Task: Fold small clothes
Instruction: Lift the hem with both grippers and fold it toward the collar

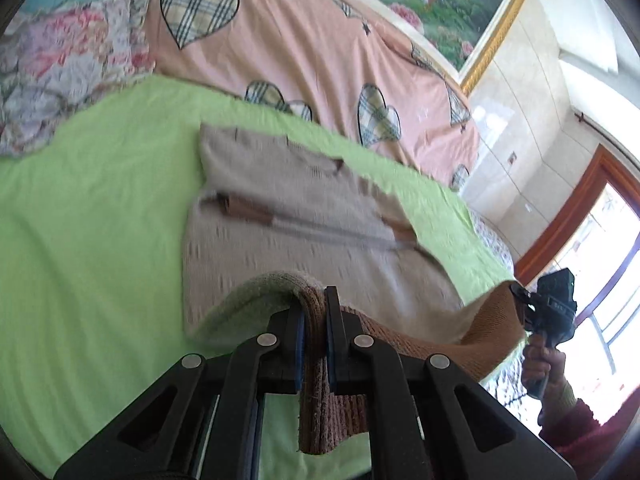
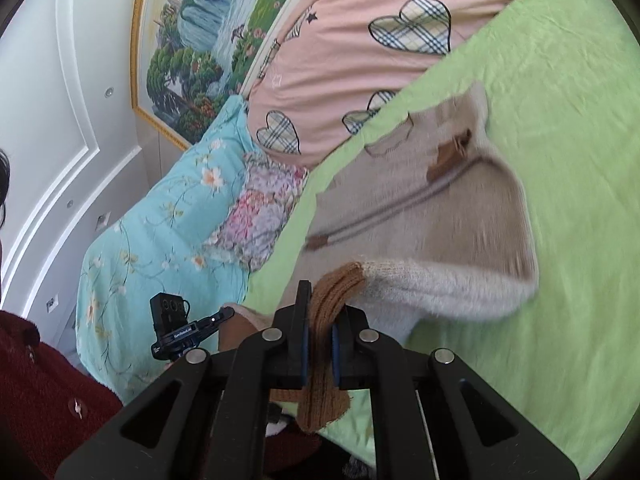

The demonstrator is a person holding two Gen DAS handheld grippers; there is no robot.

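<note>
Left tool (image 1: 315,312) and right tool (image 2: 319,322), each clenched on the brown ribbed hem (image 1: 496,320) of the beige sweater (image 1: 300,208), hold that edge raised above the green bedsheet (image 1: 80,220), apparently to fold it toward the collar.
</note>
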